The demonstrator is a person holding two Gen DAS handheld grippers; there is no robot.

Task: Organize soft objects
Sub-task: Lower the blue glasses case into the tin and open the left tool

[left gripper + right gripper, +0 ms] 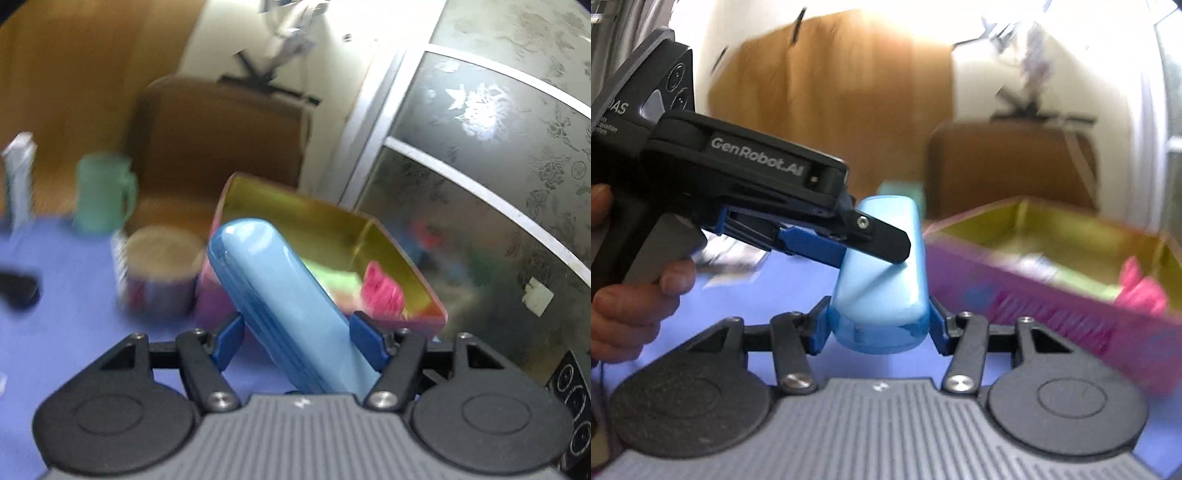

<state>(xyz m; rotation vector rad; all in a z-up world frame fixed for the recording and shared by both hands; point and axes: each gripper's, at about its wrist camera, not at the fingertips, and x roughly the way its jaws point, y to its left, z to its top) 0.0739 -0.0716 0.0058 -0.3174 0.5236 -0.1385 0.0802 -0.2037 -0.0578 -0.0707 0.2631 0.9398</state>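
Observation:
A light-blue, rounded, glossy case (280, 295) lies slanted between the blue pads of my left gripper (299, 334), which is shut on it. In the right wrist view the same case (882, 280) stands upright with my right gripper (879, 325) shut on its lower end. The left gripper's fingers (882, 240) clamp it higher up from the left. Just behind stands an open box (332, 221), pink outside and gold inside. It holds a pink soft thing (380, 288) and a green one (332, 275).
A purple cloth (74, 332) covers the table. On it stand a round tin (162, 273), a green mug (103, 192) and a white tube (18, 177). A brown chair (221, 140) is behind, and a patterned glass door (480, 166) on the right. A person's hand (628, 306) holds the left gripper.

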